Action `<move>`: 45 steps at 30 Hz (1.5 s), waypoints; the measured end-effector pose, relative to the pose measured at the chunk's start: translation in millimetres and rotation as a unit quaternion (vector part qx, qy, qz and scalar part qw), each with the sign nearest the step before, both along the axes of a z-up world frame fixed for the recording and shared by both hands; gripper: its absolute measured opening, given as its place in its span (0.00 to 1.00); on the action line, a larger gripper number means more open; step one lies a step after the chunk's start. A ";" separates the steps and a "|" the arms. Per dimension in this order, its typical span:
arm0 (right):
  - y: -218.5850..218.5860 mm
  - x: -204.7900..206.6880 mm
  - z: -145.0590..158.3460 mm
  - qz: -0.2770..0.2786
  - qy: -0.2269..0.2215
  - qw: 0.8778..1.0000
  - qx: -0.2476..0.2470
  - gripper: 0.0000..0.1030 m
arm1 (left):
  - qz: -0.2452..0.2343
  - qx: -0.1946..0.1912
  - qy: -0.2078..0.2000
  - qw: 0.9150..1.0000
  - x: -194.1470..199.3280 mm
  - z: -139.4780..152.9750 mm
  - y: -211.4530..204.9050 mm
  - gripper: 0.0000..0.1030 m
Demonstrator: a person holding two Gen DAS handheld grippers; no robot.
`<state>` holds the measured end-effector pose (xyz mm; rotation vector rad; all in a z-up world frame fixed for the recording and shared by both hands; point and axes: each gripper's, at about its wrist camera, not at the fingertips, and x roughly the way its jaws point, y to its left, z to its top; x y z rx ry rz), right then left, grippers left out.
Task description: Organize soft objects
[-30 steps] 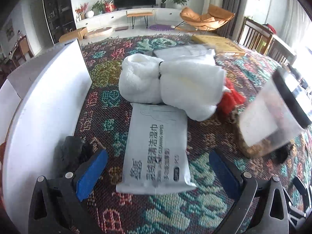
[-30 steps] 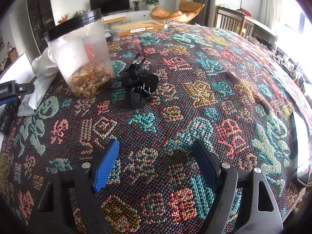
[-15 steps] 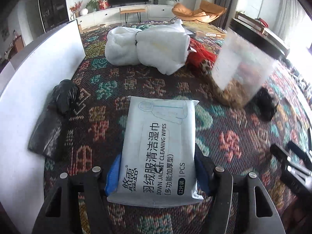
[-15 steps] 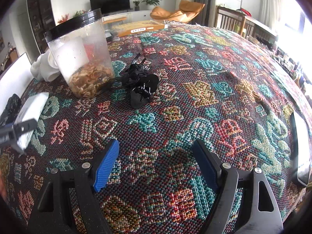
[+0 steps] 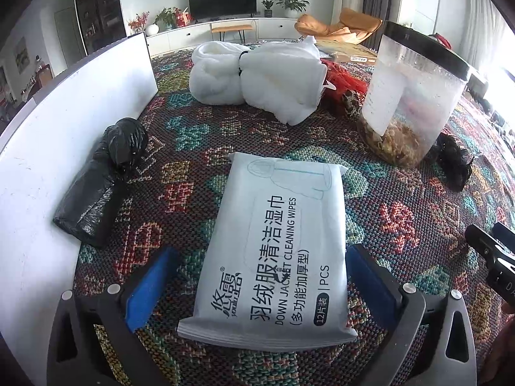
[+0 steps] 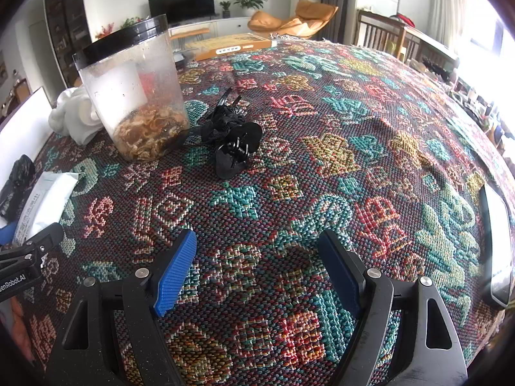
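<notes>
Wipes pack [image 5: 273,251]: white soft pack, lies flat on patterned tablecloth [image 5: 402,199], near end between the blue pads [image 5: 148,283] of L gripper [image 5: 260,286]. L jaws wide apart, have just been opening; left pad clear of the pack w/ cloth showing in the gap, right pad just beside the pack edge, contact there cannot tell. Nothing gripped.

Black plastic bag [image 5: 103,186], crumpled, left of pack, against white board [image 5: 48,148].

White towel bundle [image 5: 257,77] beyond pack, well apart. Red item [image 5: 341,83] just right of bundle, partly hidden.

Clear jar w/ black lid [image 5: 415,103], upright, right of pack; brownish contents at bottom. Black hair clip [image 6: 235,141] just beside jar.

R gripper [image 6: 257,270]: jaws apart, nothing between, over bare cloth.
</notes>
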<state>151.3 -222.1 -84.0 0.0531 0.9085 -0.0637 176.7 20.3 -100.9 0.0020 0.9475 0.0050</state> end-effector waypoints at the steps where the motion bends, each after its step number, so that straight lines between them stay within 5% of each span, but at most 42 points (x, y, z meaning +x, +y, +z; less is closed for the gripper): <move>1: 0.3 -0.1 0.1 0.000 0.000 1.000 0.000 0.79 | 0.000 0.000 0.000 1.000 0.2 0.2 1.2 1.00; 45: -0.2 0.1 0.2 0.001 0.000 1.000 0.001 0.79 | 0.001 0.000 -0.001 1.000 -1.3 0.0 -0.8 1.00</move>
